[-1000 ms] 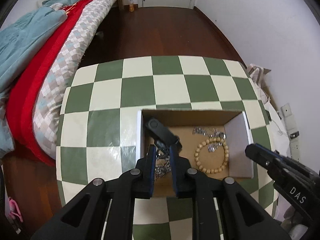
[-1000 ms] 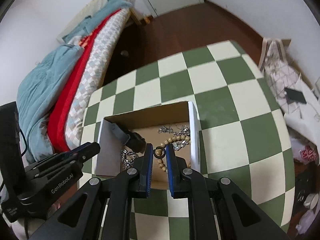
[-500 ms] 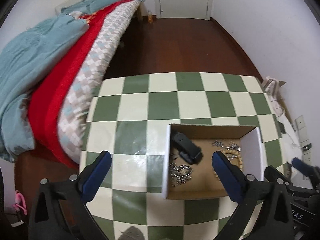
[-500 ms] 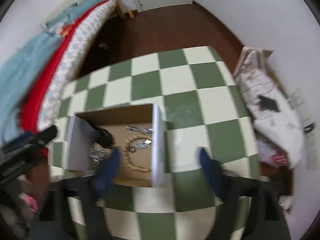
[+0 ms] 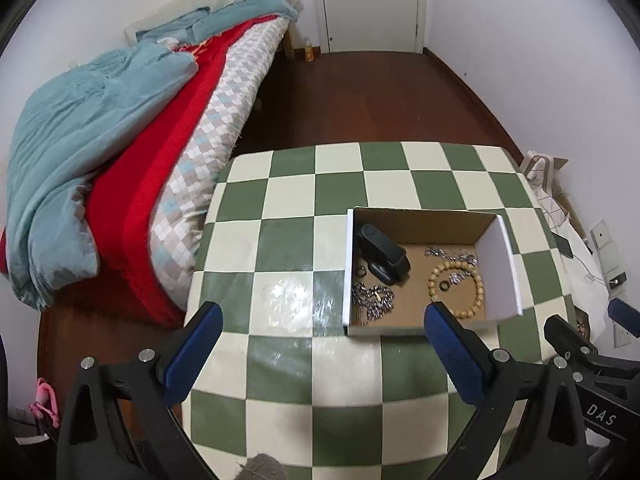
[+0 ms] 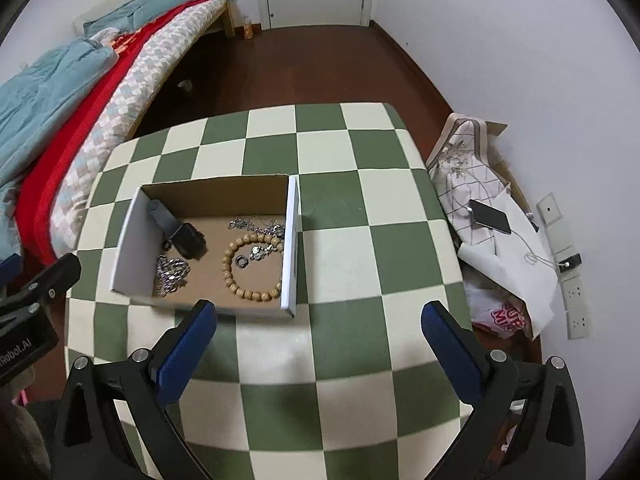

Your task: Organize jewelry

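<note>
An open cardboard box (image 5: 347, 272) (image 6: 291, 248) stands on the green-and-cream checked table (image 5: 280, 248) (image 6: 360, 264). In it lie a wooden bead bracelet (image 5: 478, 286) (image 6: 232, 264), a small dark ring (image 5: 443, 287) (image 6: 241, 261), a black watch (image 5: 382, 248) (image 6: 180, 232), a silver chain (image 5: 374, 300) (image 6: 170, 276), another ring (image 5: 361, 272) and silver pieces at the back (image 5: 450, 254) (image 6: 256, 224). My left gripper (image 5: 320, 320) is open and empty, near the box's front. My right gripper (image 6: 320, 316) is open and empty, at the box's front right corner.
A bed (image 5: 132, 152) (image 6: 80, 92) with red and teal covers runs along the table's left side. Bags, papers and a phone (image 6: 490, 216) lie on the floor to the right, near wall sockets (image 6: 576, 308). A closed door (image 5: 372, 4) is at the back.
Both grippers were shut over the box, the right one on a small ring, the left one over the chain. Both have opened wide and pulled back and up. The ring lies inside the bead bracelet.
</note>
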Tool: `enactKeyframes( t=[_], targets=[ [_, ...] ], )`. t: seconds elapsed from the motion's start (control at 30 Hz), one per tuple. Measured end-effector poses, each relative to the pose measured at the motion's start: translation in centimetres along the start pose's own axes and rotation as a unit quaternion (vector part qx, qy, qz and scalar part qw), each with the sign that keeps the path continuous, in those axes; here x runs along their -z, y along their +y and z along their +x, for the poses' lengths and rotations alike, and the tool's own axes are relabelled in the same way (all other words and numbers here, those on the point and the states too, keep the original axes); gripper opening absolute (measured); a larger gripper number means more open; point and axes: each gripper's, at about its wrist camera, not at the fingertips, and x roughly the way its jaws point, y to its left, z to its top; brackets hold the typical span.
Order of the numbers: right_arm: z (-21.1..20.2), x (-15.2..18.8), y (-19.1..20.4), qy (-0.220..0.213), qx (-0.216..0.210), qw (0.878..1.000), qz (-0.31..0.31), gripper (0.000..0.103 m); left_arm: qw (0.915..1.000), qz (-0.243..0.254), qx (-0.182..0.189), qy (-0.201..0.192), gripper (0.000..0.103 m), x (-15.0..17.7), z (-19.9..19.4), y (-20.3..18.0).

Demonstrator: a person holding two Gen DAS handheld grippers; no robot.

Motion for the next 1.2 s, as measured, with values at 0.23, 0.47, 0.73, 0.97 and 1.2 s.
enactKeyframes(
  t=[0.23,0.47,0.73,0.97,1.2],
  targets=[
    [-6.4,2.6,0.0,-0.046,0.005,0.999,0.003,0.103,0.9989,-0.013,0.013,-0.043,0.103,2.3,-6.1,0.6],
    [-13.7,5.5,0.2,-0.100,0.005,0.995,-0.001,0.103,0.9954,-0.014,0.015,-0.094,0.103,4.4,-12.3,1.4],
    [-21.2,8.7,0.2,-0.152,0.006,0.988,-0.013,0.103,0.9913,-0.020,0.015,-0.129,0.103,7.2,-18.5,2.9],
    [-25.6,11.0,0.3,-0.174,-0.004,0.985,-0.020,0.103,0.9896,-0.028,0.021,-0.140,0.103,8.8,-21.7,3.9],
    [-28.7,13.1,0.0,-0.186,-0.012,0.982,-0.018,0.103,0.9895,-0.036,0.031,-0.136,0.103,9.8,-23.6,4.2]
  ],
)
